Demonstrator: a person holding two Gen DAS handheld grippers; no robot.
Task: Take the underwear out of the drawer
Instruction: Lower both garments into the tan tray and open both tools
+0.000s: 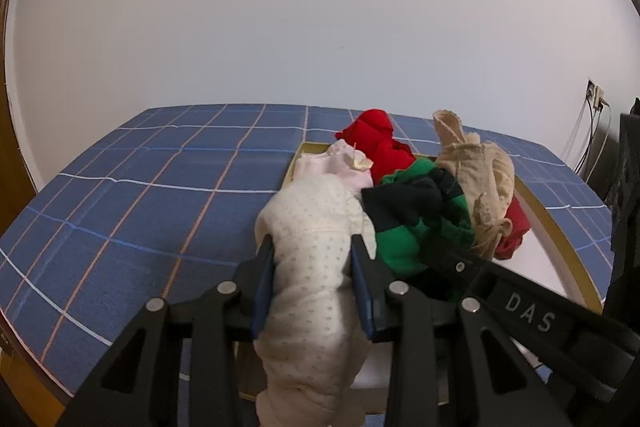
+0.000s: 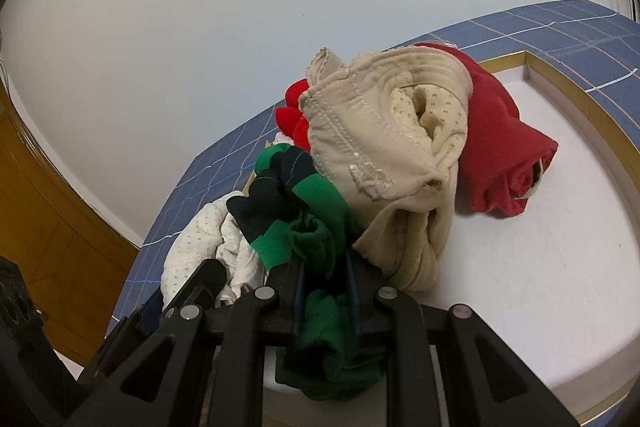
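Plain white wall rises behind a table (image 1: 132, 187) covered in a blue cloth checked with white and orange lines. On it sits a shallow white drawer with a gold rim (image 1: 548, 223), holding a heap of rolled underwear. The left hand-held gripper (image 1: 314, 267) is clamped on a cream dotted cotton pair (image 1: 316, 239) at the drawer's left edge, the fabric bulging between its blue pads. Just to its right, the right hand-held gripper (image 2: 324, 291) is clenched tight on a green and dark navy striped pair (image 2: 296, 211), which drapes down between its fingers. Behind these lie a beige lace-trimmed pair (image 2: 384, 131), a dark red pair (image 2: 500, 155) resting on the drawer's white floor, a bright red pair (image 1: 376, 139) and a pale pink pair (image 1: 336, 167).
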